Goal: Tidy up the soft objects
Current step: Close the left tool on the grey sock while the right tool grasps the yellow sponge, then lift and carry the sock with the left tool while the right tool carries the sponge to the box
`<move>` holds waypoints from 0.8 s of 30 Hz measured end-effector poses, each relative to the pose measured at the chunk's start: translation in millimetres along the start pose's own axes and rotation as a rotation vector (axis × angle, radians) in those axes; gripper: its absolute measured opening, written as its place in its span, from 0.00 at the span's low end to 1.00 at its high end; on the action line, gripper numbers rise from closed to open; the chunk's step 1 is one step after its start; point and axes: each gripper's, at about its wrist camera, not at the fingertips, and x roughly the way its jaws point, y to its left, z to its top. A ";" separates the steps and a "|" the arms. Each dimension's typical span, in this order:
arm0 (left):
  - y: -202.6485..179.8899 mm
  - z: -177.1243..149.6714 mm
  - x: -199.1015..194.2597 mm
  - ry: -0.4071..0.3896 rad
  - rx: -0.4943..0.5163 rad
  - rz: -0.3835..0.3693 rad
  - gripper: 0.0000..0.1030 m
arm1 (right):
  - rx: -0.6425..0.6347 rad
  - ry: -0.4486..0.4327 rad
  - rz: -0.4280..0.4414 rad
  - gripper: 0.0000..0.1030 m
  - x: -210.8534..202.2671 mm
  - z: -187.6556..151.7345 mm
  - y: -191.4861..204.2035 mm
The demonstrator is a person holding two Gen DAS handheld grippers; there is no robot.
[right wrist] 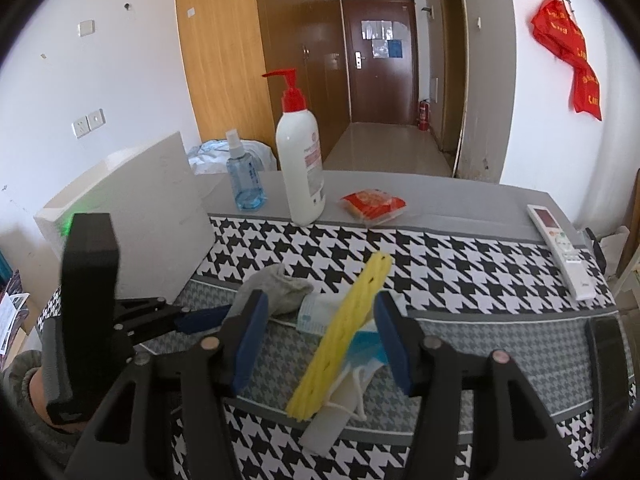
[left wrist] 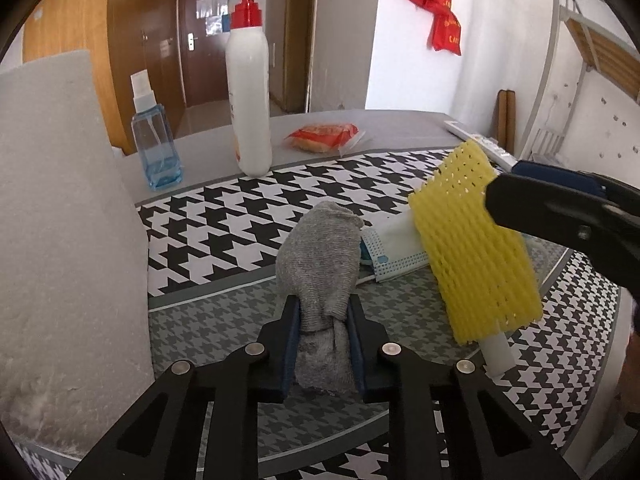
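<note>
In the left wrist view, the left gripper (left wrist: pixel 323 320) is sitting low in the middle of the frame, its two blue-padded fingers (left wrist: pixel 291 344) clamping a crumpled grey knitted sock (left wrist: pixel 320 256). The sock's narrow end is lying squeezed between the pads, and its wider body is bulging upward beyond the fingertips toward the centre of the frame.

To the right of the sock, a ribbed yellow foam mesh sleeve (left wrist: pixel 474 248) is standing tilted, with a white foam tube (left wrist: pixel 496 350) poking out of its lower end. A pale blue pleated face mask (left wrist: pixel 394 250) is lying flat between the sock and the sleeve on the black-and-white houndstooth table mat (left wrist: pixel 224 216).

In the right wrist view, the right gripper (right wrist: pixel 318 334) is showing its blue fingers (right wrist: pixel 252 340) standing apart around the yellow sleeve (right wrist: pixel 344 334), which is running diagonally through the gap. I cannot tell whether either pad is touching the sleeve.

A tall white pump bottle with a red top (right wrist: pixel 302 164), a small clear blue spray bottle (right wrist: pixel 245 178), a red snack packet (right wrist: pixel 374 204) and a white remote control (right wrist: pixel 560 246) are lining the upper part of the frame.
</note>
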 end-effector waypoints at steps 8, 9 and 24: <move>-1.0 -1.8 -5.9 -0.030 0.011 -0.015 0.22 | 0.020 0.036 -0.013 0.41 9.8 1.1 -4.5; -1.2 -1.9 -6.1 -0.032 0.012 -0.013 0.22 | 0.023 0.038 -0.014 0.41 10.2 0.7 -5.2; -2.4 -3.3 -15.6 -0.076 0.014 -0.013 0.22 | 0.035 0.090 -0.032 0.27 21.6 -3.9 -5.8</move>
